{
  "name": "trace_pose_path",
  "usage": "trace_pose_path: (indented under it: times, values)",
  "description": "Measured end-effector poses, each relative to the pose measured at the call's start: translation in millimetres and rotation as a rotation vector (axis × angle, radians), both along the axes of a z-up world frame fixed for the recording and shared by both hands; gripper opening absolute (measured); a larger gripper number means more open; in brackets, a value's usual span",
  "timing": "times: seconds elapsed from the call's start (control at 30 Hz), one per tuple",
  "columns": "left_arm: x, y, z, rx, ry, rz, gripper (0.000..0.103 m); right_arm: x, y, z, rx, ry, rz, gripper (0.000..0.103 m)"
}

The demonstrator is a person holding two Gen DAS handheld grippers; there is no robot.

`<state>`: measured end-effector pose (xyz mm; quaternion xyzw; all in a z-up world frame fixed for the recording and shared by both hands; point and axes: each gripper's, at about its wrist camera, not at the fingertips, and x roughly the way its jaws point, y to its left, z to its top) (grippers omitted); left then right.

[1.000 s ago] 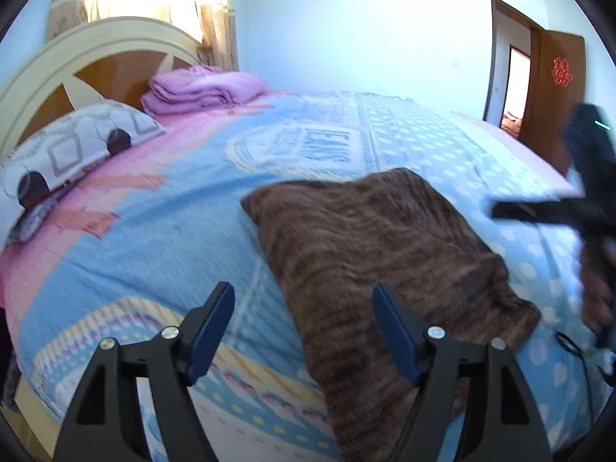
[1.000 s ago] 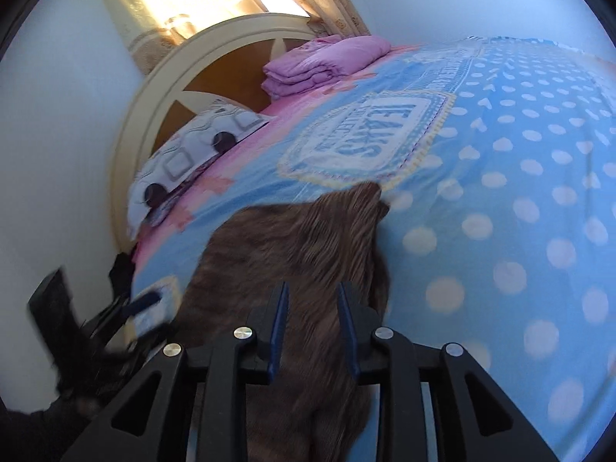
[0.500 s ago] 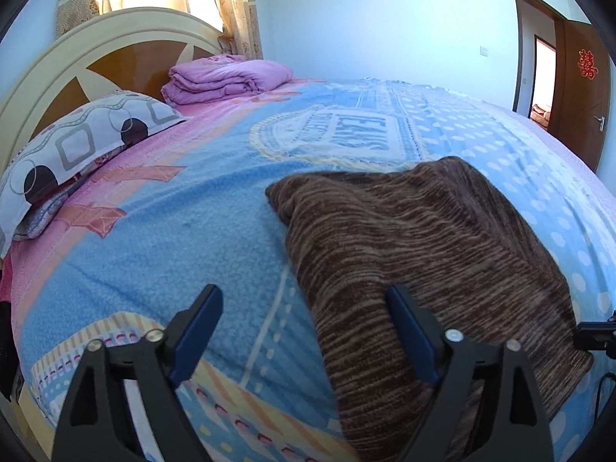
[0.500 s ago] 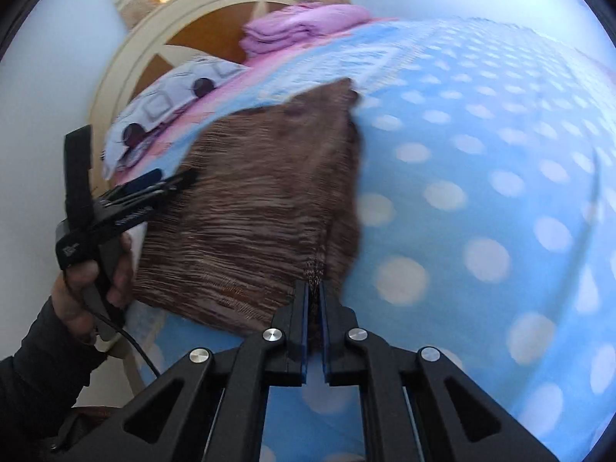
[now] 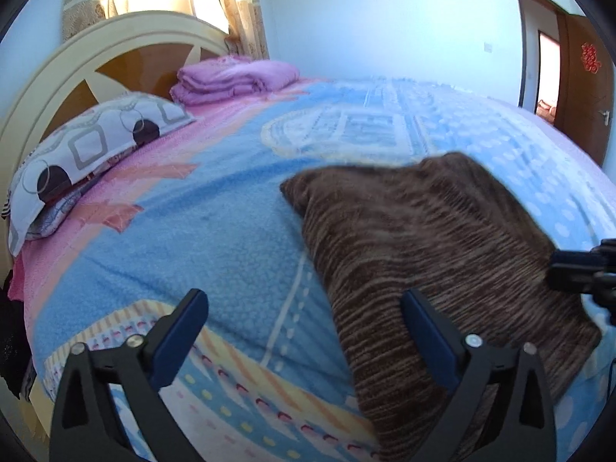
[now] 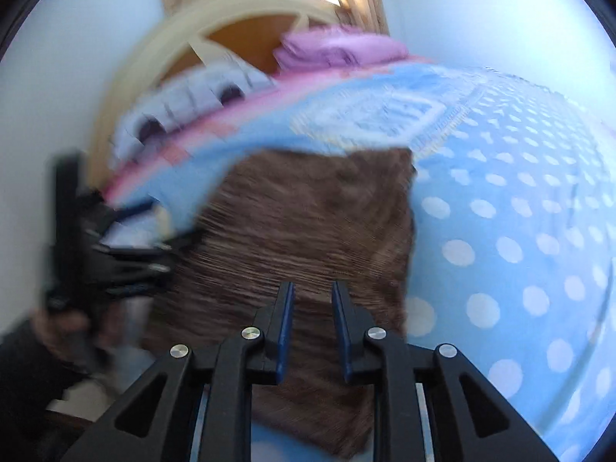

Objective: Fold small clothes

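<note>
A brown striped knit garment (image 5: 431, 254) lies folded flat on the blue blanket near the bed's front edge; it also shows in the right wrist view (image 6: 308, 238). My left gripper (image 5: 304, 327) is wide open and empty, its right finger over the garment's left edge. My right gripper (image 6: 312, 319) is slightly open, hovering over the garment's near part with nothing between the jaws. The right gripper shows at the garment's right edge in the left wrist view (image 5: 577, 269). The left gripper shows blurred in the right wrist view (image 6: 104, 246).
The bed carries a blue and pink blanket (image 5: 192, 231), a patterned pillow (image 5: 88, 150) and a folded pink quilt (image 5: 235, 77) by the headboard (image 5: 115, 50). A brown door (image 5: 585, 84) stands at the far right.
My right gripper was shut on the garment's edge half a second ago; now its jaws are parted and it sits over the garment. The left gripper stays open and shifted slightly.
</note>
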<state>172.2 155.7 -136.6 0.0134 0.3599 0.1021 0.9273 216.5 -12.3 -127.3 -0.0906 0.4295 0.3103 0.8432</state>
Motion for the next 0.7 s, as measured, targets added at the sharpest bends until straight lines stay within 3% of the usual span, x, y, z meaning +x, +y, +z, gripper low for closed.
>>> trace_pose_path:
  times: [0.27,0.37,0.43,0.53,0.7]
  values:
    - [3,12,-6,-0.114,0.059,0.021,0.103,-11,-24,-4,0.119,0.001,-0.033,0.021]
    - [-17,14,4,-0.176,0.054,0.040,0.103,-34,-29,10,0.145,-0.014,-0.063,0.038]
    - [-33,7,16,-0.143,0.031,0.028,0.103,-54,-33,24,0.151,-0.071,-0.079,0.049]
    - [-53,-4,39,-0.092,-0.040,0.007,0.103,-79,-34,47,0.154,-0.159,-0.096,0.051]
    - [-71,-15,79,-0.089,-0.157,-0.022,0.103,-111,-36,82,0.159,-0.285,-0.122,0.058]
